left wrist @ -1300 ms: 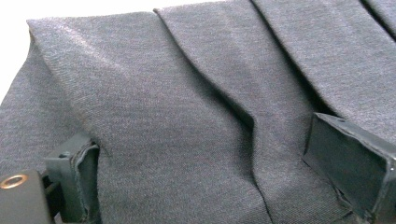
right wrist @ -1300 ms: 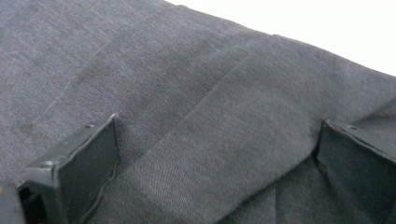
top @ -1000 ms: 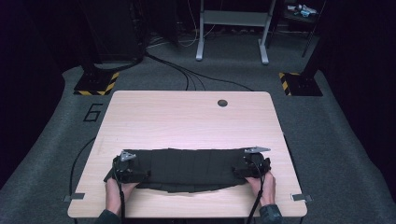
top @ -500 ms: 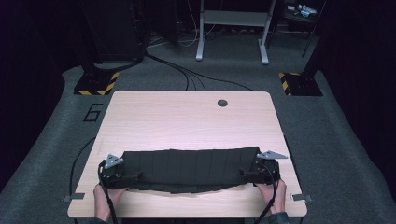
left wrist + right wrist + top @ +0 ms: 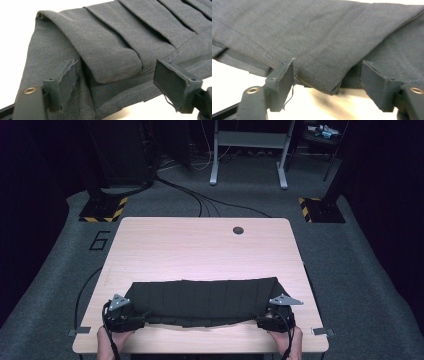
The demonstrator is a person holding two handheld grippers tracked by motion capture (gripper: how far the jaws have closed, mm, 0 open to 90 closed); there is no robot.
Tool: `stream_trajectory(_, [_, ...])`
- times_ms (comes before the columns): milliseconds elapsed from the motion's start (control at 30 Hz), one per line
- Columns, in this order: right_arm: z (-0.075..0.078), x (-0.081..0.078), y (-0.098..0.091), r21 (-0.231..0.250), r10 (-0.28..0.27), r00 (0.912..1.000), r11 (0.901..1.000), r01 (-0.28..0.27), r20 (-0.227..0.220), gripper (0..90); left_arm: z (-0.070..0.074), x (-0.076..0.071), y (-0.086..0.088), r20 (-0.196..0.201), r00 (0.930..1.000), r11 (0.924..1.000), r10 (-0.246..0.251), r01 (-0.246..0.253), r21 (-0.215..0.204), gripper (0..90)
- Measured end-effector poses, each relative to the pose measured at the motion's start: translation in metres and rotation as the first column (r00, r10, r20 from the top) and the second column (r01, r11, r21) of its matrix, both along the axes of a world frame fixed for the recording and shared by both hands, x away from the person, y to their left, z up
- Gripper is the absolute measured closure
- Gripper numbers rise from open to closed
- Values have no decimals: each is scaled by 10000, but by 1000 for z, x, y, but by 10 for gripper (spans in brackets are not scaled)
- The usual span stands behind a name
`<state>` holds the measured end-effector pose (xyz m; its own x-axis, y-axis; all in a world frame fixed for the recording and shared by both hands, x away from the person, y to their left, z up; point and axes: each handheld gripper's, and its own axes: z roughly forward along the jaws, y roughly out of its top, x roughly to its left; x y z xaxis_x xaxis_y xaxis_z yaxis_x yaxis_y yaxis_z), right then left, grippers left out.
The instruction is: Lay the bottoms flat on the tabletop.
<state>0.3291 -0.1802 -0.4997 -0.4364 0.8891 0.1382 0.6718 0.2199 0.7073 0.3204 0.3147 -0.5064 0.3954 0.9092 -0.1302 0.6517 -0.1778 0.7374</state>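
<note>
Since the frame a second earlier, the two grippers have drawn farther apart and back toward the near edge of the wooden table (image 5: 200, 245), and the dark pleated garment (image 5: 200, 297) between them now lies stretched wider and flatter, where before it was more bunched with a sagging near hem. The left gripper (image 5: 122, 316) sits at the garment's left end and the right gripper (image 5: 276, 316) at its right end, each held by a hand at the table's near edge. In the left gripper view, the jaws of the left gripper (image 5: 115, 82) stand wide apart with the pleated grey cloth (image 5: 112, 50) lying between and beyond them, not pinched. In the right gripper view, the right gripper (image 5: 328, 85) is likewise spread, a folded corner of the fabric (image 5: 319, 45) sitting in the gap. The garment's long axis runs left to right across the table's near half, its pleats pointing away from the person.
</note>
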Motion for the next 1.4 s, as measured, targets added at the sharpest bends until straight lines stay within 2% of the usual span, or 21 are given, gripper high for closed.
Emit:
stream_trajectory(167, [-3,0,1,95,90,9999,9999,-90,-62,422,-1,-1,-1,-133,9998,9993,-157,162,331,339])
stream_trajectory(233, [-3,0,1,95,106,9999,9999,-106,-73,461,-2,-1,-2,-102,9999,9993,-48,52,371,418])
stream_trajectory(367, [-4,0,2,79,122,9999,9999,-123,25,540,-3,-1,-5,-259,9995,9982,-168,183,573,549])
stream_trajectory(500, [-4,-1,4,32,131,9999,9999,-132,68,629,-4,0,-5,-197,9998,9974,-46,60,719,687])
stream_trajectory(633, [-3,-2,4,-82,178,9996,9998,-176,214,669,-2,-1,-4,-136,9999,9957,-61,73,926,769])
stream_trajectory(833, [2,-3,5,-66,177,9987,9998,-174,469,699,0,-2,-4,122,9999,9953,-84,72,964,818])
stream_trajectory(1200, [15,-4,4,21,193,9962,9998,-195,849,716,12,-1,-2,533,9985,9958,-129,80,910,831])
stream_trajectory(1400, [22,-1,4,62,195,9946,9998,-202,1023,723,21,1,-1,617,9979,9956,-209,151,924,832])
